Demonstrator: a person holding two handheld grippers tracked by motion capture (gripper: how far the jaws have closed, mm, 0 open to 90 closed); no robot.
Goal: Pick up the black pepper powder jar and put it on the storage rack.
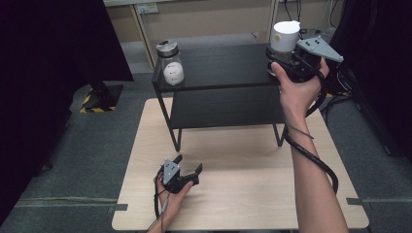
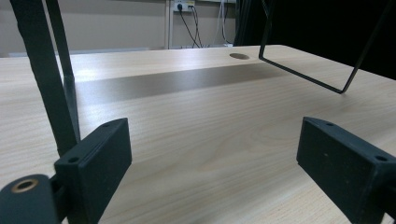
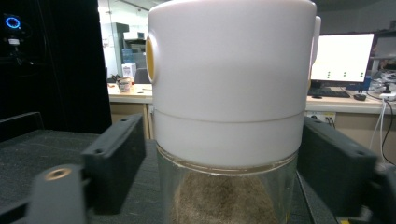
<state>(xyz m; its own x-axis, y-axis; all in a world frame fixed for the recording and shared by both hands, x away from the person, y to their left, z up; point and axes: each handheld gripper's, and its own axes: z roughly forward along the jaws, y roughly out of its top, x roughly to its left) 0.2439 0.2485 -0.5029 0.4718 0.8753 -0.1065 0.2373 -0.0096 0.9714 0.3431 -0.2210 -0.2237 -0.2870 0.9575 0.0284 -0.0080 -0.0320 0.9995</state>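
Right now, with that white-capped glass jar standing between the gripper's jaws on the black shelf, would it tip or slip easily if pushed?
The white-capped jar looks tall with a bulky cap, so probably tippy. Its glass body seems smooth, likely slippery and breakable. It stands near the black shelf's right end, so a shove might send it off.

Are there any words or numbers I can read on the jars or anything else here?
None can be read.
Small dark mark on the jar with white powder: too small to read.
Monitor behind the white-lidded jar: tiny marks on screen, too blurred to read.
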